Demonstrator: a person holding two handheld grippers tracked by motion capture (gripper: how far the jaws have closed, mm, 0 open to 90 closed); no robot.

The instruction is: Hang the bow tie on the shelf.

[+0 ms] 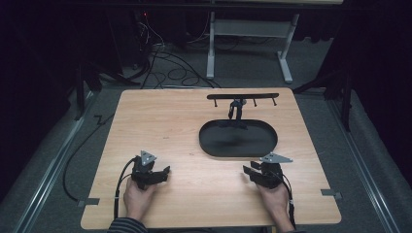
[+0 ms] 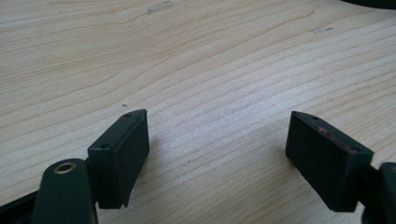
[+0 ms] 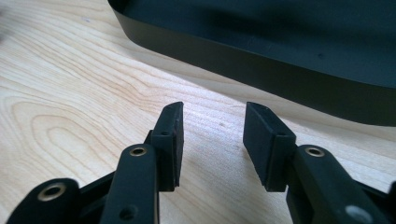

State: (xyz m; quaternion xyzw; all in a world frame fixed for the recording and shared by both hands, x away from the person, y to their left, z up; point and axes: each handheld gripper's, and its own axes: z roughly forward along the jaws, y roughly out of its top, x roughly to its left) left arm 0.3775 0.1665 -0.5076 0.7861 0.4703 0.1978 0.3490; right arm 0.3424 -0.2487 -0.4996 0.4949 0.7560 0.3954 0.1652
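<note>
The wooden table spreads across the middle of the high view. A black oval tray lies right of centre, and at its far rim a small dark keyring-like object hangs from a black hook rail near the top. Both grippers rest low in the frame: the left gripper with jaws spread wide on bare wood, the right gripper parted more narrowly, just short of the tray wall. I'd reach with the right one, lift over the rim, and widen before closing on the hanging piece.
</note>
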